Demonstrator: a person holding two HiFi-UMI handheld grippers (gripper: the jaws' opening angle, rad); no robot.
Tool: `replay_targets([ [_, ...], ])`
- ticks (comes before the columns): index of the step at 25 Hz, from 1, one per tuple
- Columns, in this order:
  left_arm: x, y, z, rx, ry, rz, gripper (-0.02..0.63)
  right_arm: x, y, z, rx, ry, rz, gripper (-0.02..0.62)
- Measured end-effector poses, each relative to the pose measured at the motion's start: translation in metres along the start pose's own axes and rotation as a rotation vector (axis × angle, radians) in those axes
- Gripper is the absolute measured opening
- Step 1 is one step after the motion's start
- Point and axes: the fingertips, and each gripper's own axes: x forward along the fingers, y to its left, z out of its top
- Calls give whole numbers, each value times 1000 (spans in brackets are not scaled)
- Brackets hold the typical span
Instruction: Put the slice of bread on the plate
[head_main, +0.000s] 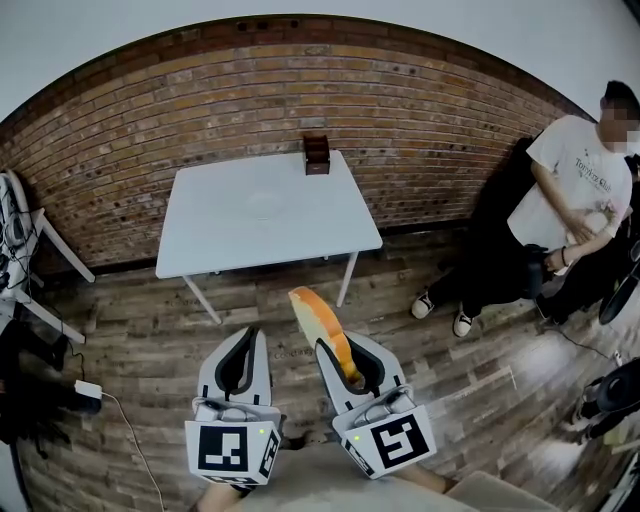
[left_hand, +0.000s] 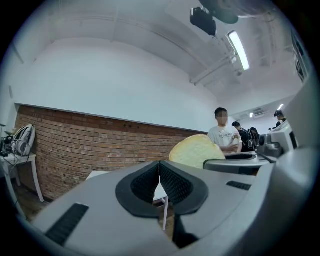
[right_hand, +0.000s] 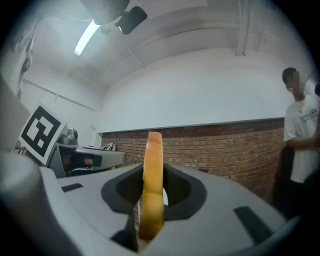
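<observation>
A slice of bread with an orange-brown crust stands on edge between the fingers of my right gripper, which is shut on it above the wooden floor. In the right gripper view the slice rises edge-on out of the right gripper. My left gripper hangs beside it, shut and empty; its pads meet in the left gripper view, where the bread shows to the right. A pale round plate lies faintly on the white table ahead.
A small brown box stands at the table's far edge by the brick wall. A person sits at the right. A white frame stands at the left, and a charger with a cable lies on the floor.
</observation>
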Motion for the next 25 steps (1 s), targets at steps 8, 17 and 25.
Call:
replay_targets([
  [8,2,9,-12,-1,24,91,14,-8,-32,-12,23,-3,-8,95],
  [17,12,12,-18,-9,26,112,14,-3,-44,-21,30,5,-9,95],
  [25,56,37,-19,-26,-1,92,14,38,-59,-23,4,1,-26,95],
])
